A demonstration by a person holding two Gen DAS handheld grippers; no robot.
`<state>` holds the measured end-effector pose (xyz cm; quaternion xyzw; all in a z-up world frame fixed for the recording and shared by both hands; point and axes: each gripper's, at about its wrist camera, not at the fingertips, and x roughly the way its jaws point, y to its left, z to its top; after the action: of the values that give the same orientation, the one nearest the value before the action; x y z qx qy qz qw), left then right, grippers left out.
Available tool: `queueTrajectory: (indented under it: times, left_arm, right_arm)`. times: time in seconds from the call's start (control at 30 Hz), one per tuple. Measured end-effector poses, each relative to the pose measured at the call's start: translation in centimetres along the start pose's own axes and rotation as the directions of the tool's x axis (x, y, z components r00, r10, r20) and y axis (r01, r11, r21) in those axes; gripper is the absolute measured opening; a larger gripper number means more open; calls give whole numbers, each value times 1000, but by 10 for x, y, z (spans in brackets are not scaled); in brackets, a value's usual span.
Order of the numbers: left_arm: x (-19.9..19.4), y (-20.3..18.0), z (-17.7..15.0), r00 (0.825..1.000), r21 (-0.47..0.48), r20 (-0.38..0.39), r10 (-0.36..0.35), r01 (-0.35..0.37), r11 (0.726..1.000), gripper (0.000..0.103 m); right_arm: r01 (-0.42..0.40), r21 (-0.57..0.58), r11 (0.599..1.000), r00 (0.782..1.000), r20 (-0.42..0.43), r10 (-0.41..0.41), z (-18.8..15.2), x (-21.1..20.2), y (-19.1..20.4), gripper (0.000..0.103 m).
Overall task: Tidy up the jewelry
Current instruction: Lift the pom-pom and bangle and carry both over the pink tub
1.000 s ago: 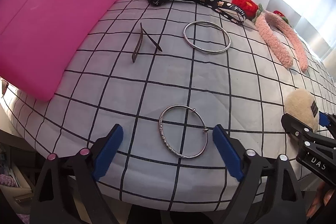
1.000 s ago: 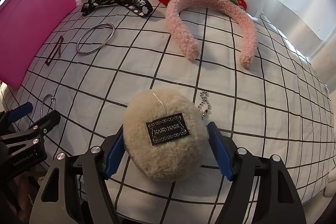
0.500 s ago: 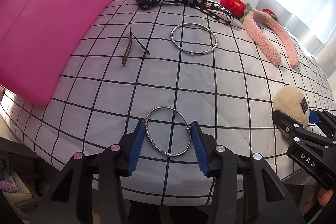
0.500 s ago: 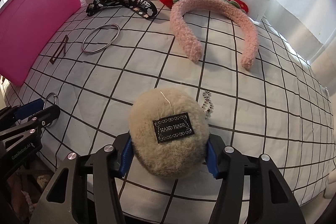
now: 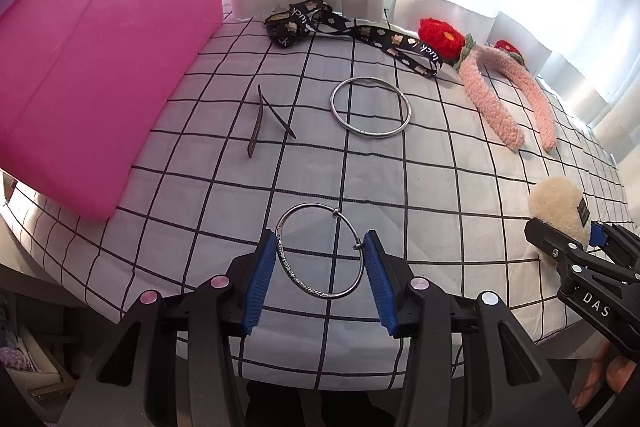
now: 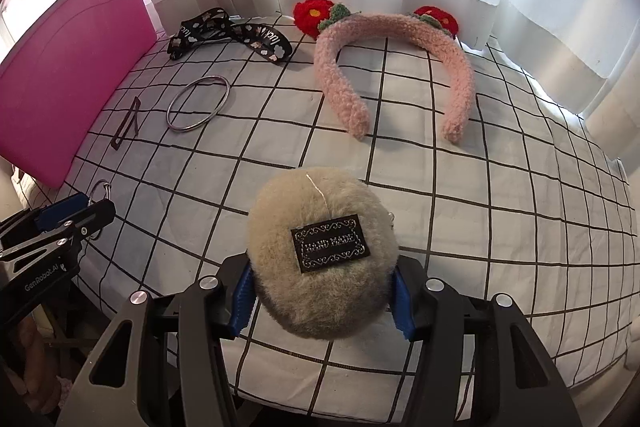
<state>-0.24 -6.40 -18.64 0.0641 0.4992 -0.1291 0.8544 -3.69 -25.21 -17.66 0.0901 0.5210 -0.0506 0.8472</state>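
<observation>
My left gripper (image 5: 320, 267) is shut on an engraved silver bracelet (image 5: 296, 281), its blue pads pressing the ring from both sides near the table's front edge. In the right wrist view the same bracelet (image 6: 102, 187) peeks out past the left gripper (image 6: 76, 215). My right gripper (image 6: 322, 293) is shut on a beige fluffy pompom (image 6: 320, 211) with a black "hand made" label; its fur bulges over the pads. From the left wrist view the pompom (image 5: 556, 203) and the right gripper (image 5: 560, 251) sit at the far right.
On the checked cloth (image 5: 440, 187) lie a plain silver bangle (image 5: 370, 107), a dark hair clip (image 5: 264, 123), a black printed strap (image 5: 352, 31) and a pink fluffy headband (image 6: 392, 67) with red flowers. A pink box (image 5: 100, 67) stands at the left. White curtains hang behind.
Both pairs of jaws have closed from wide apart: the left onto the engraved bracelet, the right onto the pompom. The pompom's bead chain is now mostly hidden behind it.
</observation>
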Motion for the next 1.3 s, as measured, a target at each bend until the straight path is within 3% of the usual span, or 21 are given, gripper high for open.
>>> queueTrajectory:
  times: [0.27,0.57,0.9,1.1,1.3]
  left_arm:
    - [-11,7,14,1000,-17,17,-25,25,1000,44]
    - [-49,17,37,996,8,91,-25,24,1000,44]
    - [-112,38,84,972,22,228,-61,57,998,44]
    - [-155,80,121,943,-19,331,-24,32,999,44]
    - [-168,150,146,932,-114,354,78,-39,993,44]
  right_arm:
    - [13,-2,1000,999,43,-12,18,-18,5,53]
    - [-3,-17,1000,993,117,5,46,-47,24,53]
    - [-40,-51,998,970,236,51,99,-96,56,53]
    - [-99,-123,988,945,298,132,143,-121,99,53]
    - [-181,-236,955,913,320,252,185,-134,170,53]
